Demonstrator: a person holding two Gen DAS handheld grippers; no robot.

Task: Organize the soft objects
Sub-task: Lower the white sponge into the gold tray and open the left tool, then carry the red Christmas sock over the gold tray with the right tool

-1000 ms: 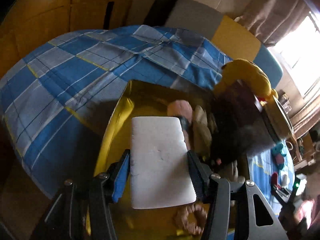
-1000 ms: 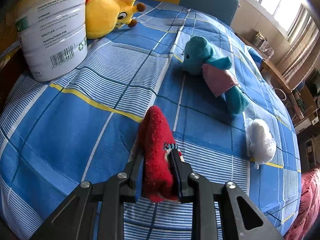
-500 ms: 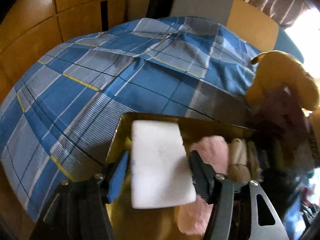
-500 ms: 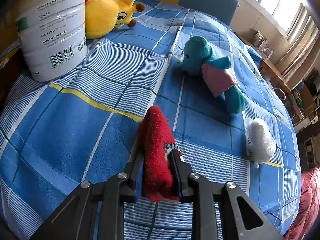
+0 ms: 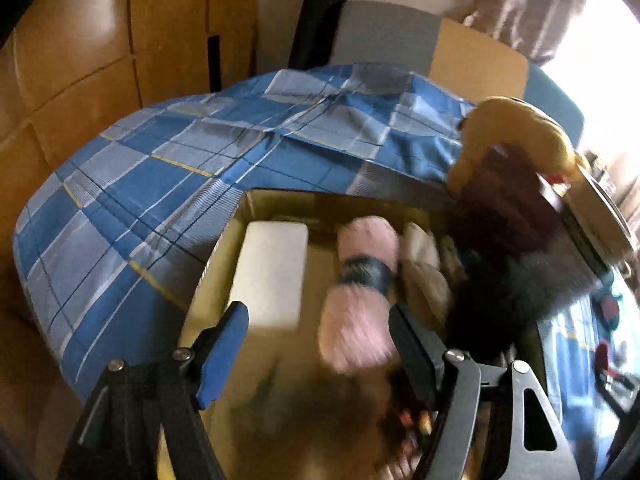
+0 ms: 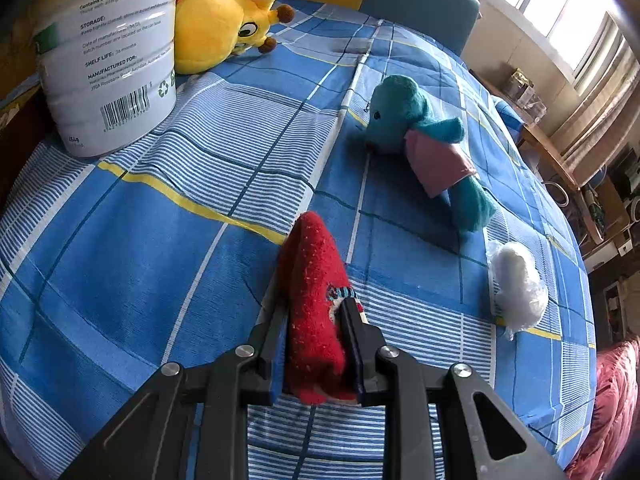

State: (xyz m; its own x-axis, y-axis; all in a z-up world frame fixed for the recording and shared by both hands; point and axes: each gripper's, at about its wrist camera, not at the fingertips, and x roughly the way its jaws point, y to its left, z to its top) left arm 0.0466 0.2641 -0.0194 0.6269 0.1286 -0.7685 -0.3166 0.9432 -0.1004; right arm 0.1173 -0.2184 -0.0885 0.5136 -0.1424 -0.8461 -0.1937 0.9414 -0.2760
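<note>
Right claw [image 6: 316, 340]: jaws narrow, both pads pressed into the sides of a red sock [image 6: 314, 304]. The sock stands folded between them, its free end pointing away over the blue checked cloth [image 6: 120, 240] of the table. The fabric bulges around the pads, so it reads as light, thick and very yielding. It should not slip, and nothing about it is fragile. The present hold, across the bunched middle, looks sound; a grip on one loose edge would likely let it unfold and trail.

Left claw [image 5: 320, 344]: jaws have just been opening and now stand about half wide, with nothing pinched. It hangs over a cardboard box [image 5: 248, 204] that sits on the same cloth. A white foam block [image 5: 272, 272] lies inside the box along its left wall, past the blue left pad and clear of it. Judged light, springy and easy to dent; best taken across its short sides.

Beside the block lies a pink fluffy item [image 5: 362, 292] with a dark band, in front of the right pad; contact cannot be told through the blur.

Further out on the table, all well apart from the right claw: a teal plush toy [image 6: 424, 148], a white bagged puff [image 6: 518, 284], a yellow plush toy [image 6: 224, 28] and a large tin [image 6: 108, 56].
</note>
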